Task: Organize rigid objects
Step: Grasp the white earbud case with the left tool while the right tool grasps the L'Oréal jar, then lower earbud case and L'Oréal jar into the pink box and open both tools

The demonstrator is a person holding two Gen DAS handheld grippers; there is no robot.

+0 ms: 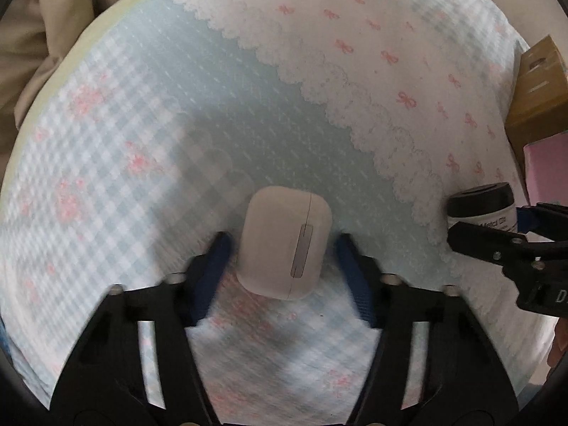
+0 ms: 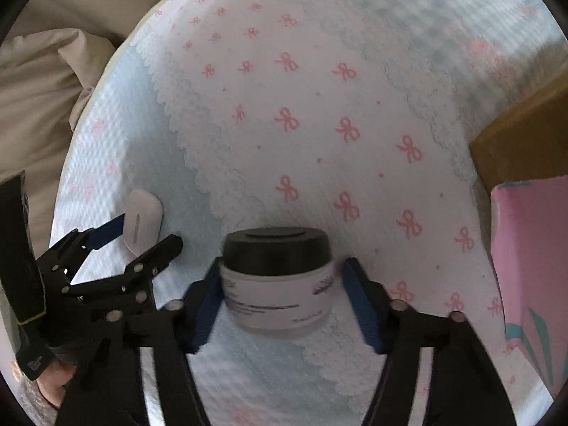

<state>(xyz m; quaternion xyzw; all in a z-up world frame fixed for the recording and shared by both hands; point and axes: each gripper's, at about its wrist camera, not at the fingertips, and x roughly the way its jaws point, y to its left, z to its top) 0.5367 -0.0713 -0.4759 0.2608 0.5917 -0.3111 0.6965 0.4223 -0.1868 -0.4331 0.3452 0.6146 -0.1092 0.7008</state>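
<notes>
A white earbud case (image 1: 284, 243) lies on the patterned cloth between the fingers of my left gripper (image 1: 282, 248), which is open with a gap on each side. It also shows in the right wrist view (image 2: 142, 218). A white jar with a black lid (image 2: 277, 277) stands between the fingers of my right gripper (image 2: 280, 277), which is open around it, the left pad near its side and a gap at the right. The jar also shows in the left wrist view (image 1: 482, 209), at the right edge beside the right gripper (image 1: 522, 227).
A blue and white cloth with pink bows (image 2: 319, 124) covers the surface. A brown cardboard box (image 2: 522, 145) and a pink box (image 2: 532, 259) stand at the right. Beige fabric (image 2: 39, 88) lies beyond the left edge.
</notes>
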